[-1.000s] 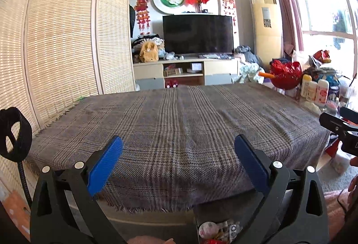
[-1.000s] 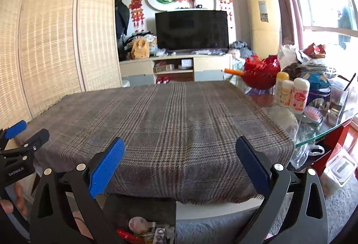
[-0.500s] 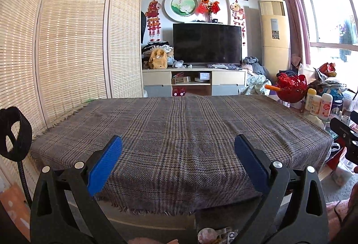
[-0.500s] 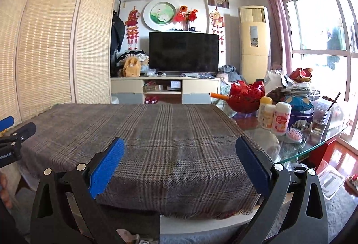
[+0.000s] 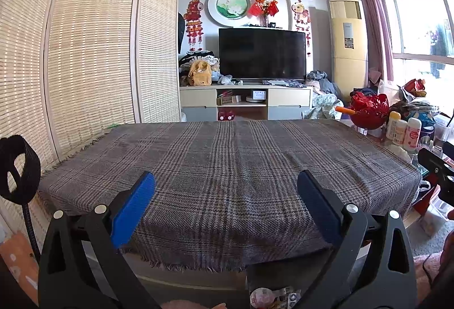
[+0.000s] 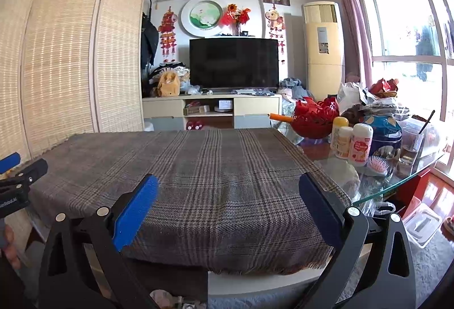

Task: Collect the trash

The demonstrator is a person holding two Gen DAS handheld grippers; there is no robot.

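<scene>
The left tongs (image 5: 225,190) were wide apart and held nothing. Their blue pads (image 5: 132,209) hung in the air just in front of the table (image 5: 227,156). The right tongs (image 6: 228,192) were wide apart too, with nothing between them, and they also hung just in front of the table.

The table was covered by a grey checked cloth (image 6: 215,167), and no trash lay on the cloth. The trash (image 5: 273,298) sat in a dark bin (image 5: 283,273) on the floor, just below the near edge of the table. It looked like crumpled wrappers and small packets, but most of it was hidden at the bottom of the picture. In the right wrist view only a small bit of the trash (image 6: 164,298) showed below the near edge of the table.

At the right end of the table, past the cloth, stood a red basket (image 6: 316,122), three small bottles (image 6: 351,143) and a pink hairbrush (image 6: 378,165). Behind the far side of the table was a black TV (image 5: 262,54) on a low cabinet (image 5: 245,105).
</scene>
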